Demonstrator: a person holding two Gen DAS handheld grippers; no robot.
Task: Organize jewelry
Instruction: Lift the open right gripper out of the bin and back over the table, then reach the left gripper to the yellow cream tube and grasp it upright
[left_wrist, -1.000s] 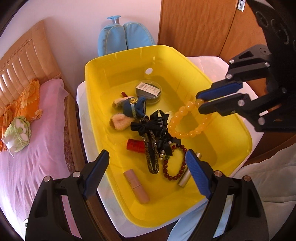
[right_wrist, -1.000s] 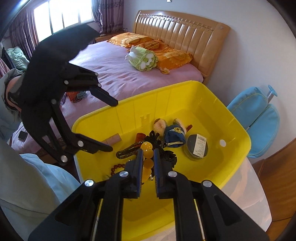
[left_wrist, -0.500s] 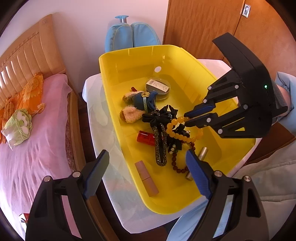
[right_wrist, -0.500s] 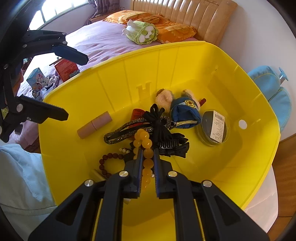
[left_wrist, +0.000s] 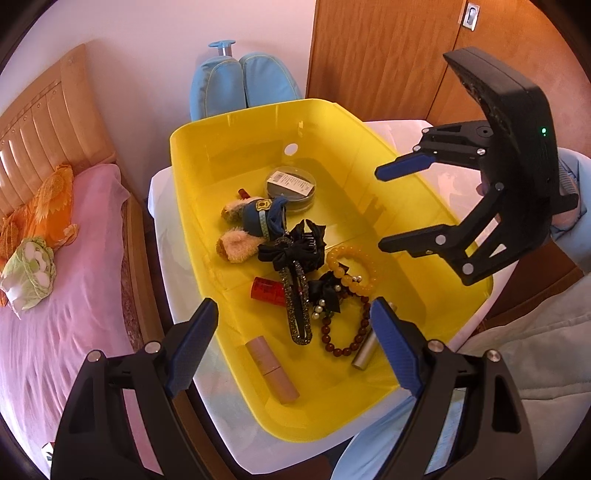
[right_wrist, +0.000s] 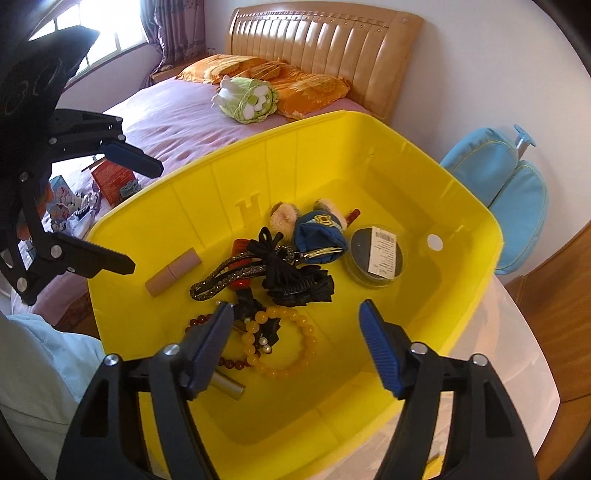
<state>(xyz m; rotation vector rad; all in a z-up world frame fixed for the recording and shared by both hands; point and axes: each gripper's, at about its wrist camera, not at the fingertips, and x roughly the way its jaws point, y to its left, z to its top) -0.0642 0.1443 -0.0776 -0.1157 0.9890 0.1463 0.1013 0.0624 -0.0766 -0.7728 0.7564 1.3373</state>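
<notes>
On the floor of the yellow bin (right_wrist: 476, 236), the yellow bead bracelet (right_wrist: 291, 343) lies free against the black bows. Above it the right gripper (right_wrist: 295, 325) has just been opening; its jaws stand wide, nothing pressed between them. At 9 o'clock in the right wrist view, the left gripper (left_wrist: 291, 325) hangs wide apart, empty.

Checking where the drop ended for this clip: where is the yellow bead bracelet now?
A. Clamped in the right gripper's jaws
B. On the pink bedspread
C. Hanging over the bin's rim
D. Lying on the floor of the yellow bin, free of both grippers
D: the yellow bead bracelet lies on the yellow bin floor beside the dark red bead bracelet, while the right gripper has just opened its jaws, which stand wide above it.
</notes>
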